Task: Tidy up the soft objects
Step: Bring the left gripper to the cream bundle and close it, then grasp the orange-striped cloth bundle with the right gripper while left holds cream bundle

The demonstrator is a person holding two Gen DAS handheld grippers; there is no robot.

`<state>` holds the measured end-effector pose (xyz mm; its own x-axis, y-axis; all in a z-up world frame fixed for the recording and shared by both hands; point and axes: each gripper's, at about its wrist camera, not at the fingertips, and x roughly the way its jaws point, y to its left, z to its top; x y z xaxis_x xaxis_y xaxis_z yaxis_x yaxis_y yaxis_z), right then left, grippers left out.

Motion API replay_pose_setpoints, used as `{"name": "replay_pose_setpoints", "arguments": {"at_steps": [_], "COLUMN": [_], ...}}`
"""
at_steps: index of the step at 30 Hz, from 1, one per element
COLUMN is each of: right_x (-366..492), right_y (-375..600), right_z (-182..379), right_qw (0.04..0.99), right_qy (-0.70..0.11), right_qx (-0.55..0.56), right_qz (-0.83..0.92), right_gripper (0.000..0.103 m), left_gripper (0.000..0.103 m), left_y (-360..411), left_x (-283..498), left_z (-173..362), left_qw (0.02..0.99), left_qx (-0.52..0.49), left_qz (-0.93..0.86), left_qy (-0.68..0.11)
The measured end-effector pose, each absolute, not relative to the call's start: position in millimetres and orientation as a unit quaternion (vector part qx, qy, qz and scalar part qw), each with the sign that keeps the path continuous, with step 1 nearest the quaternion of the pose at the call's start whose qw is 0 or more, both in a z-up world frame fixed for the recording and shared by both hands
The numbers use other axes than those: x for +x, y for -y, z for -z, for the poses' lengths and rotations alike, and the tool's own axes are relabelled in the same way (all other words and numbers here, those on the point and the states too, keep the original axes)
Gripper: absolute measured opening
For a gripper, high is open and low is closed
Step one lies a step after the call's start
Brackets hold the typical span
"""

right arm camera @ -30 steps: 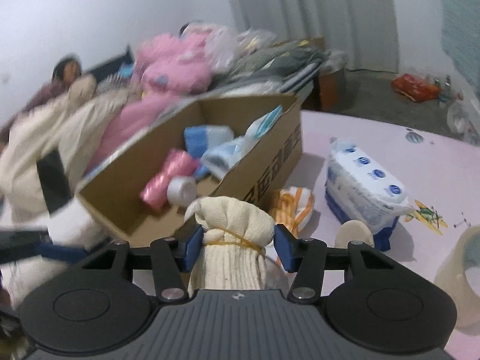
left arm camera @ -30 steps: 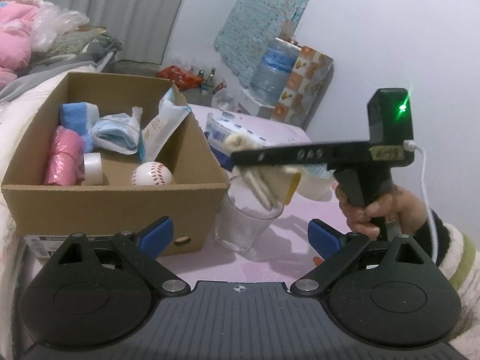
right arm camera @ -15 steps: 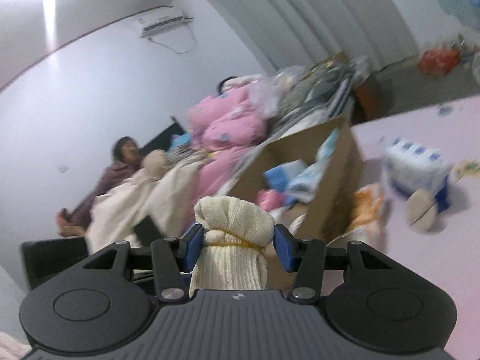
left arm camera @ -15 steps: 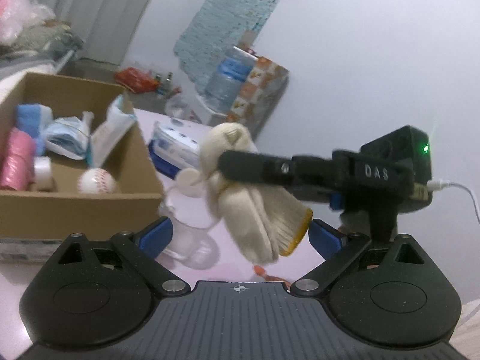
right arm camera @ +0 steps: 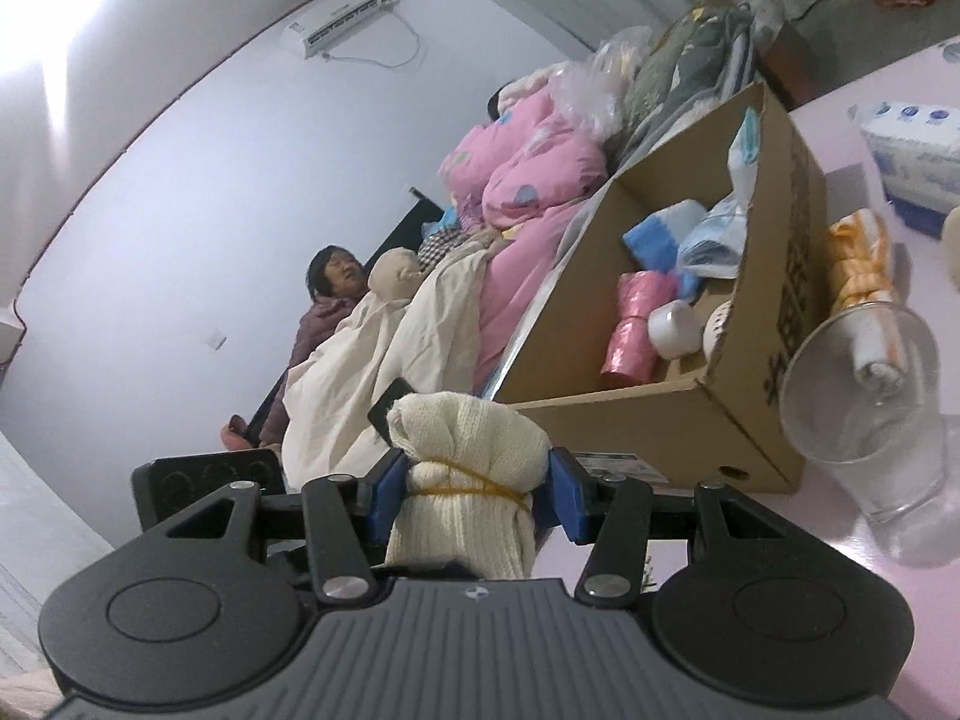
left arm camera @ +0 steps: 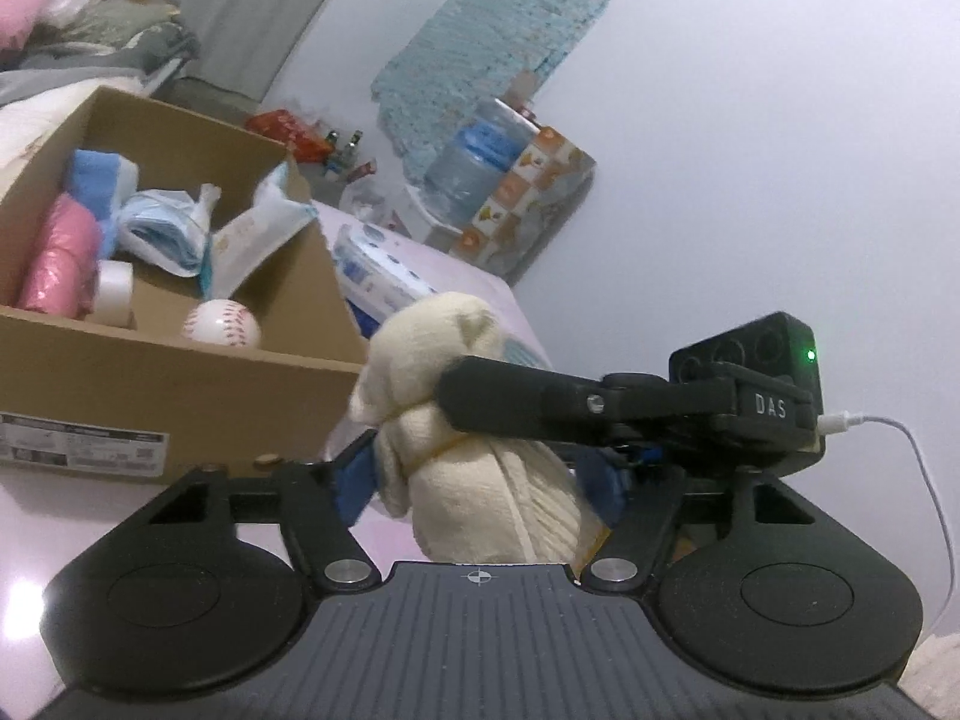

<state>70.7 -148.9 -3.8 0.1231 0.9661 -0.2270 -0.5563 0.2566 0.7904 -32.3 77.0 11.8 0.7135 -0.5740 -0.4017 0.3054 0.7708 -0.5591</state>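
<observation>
Your cardboard box (left arm camera: 180, 384) sits at the pink table's (left arm camera: 36, 516) left edge; your left gripper (left arm camera: 480, 483) has just been closing around the cream glove bundle (left arm camera: 474, 468) your right gripper (right arm camera: 471, 495) clamps, white wall (left arm camera: 750, 120) behind

The glove bundle (right arm camera: 465, 480) is soft, ribbed, knitted cloth. The box (left arm camera: 180, 384) is dull brown cardboard. The cup (right arm camera: 870, 420) is clear and shiny. The worktop (right arm camera: 780, 630) looks smooth pink.
</observation>
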Motion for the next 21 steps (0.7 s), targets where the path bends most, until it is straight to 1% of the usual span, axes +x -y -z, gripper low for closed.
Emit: {"name": "replay_pose_setpoints", "arguments": {"at_steps": [3, 5, 7, 8, 11, 14, 17, 19, 21], "right_x": [75, 78, 81, 84, 96, 122, 162, 188, 205], "right_y": [146, 145, 148, 149, 156, 164, 161, 156, 147], "right_z": [3, 1, -3, -6, -21, -34, -27, -15, -2], "right_qw": [0.693, 0.688, 0.690, 0.694, 0.722, 0.777, 0.812, 0.818, 0.822], "right_qy": [-0.378, -0.379, -0.371, -0.365, -0.343, -0.335, -0.385, -0.424, -0.448], "right_qx": [0.275, 0.278, 0.282, 0.280, 0.268, 0.235, 0.190, 0.161, 0.133], "right_qz": [-0.549, -0.552, -0.554, -0.554, -0.538, -0.479, -0.396, -0.354, -0.327], "right_gripper": [0.065, 0.068, 0.080, 0.081, 0.081, 0.081, 0.081, 0.078, 0.077], "left_gripper": [0.062, 0.060, 0.059, 0.058, 0.058, 0.058, 0.058, 0.058, 0.058], "left_y": [-87, -91, -94, -96, -102, -109, -116, -122, -129], "left_x": [-31, -30, -29, -28, -24, -23, -23, -24, -26], "left_z": [-11, -11, -12, -12, -15, -17, -20, -21, -21], "left_qw": [0.893, 0.891, 0.891, 0.891, 0.892, 0.898, 0.908, 0.915, 0.918], "left_qx": [-0.245, -0.253, -0.257, -0.260, -0.269, -0.269, -0.262, -0.257, -0.258], "left_qz": [0.245, 0.250, 0.251, 0.250, 0.247, 0.232, 0.209, 0.194, 0.183], "left_qy": [-0.286, -0.282, -0.278, -0.275, -0.268, -0.258, -0.250, -0.244, -0.240]}}
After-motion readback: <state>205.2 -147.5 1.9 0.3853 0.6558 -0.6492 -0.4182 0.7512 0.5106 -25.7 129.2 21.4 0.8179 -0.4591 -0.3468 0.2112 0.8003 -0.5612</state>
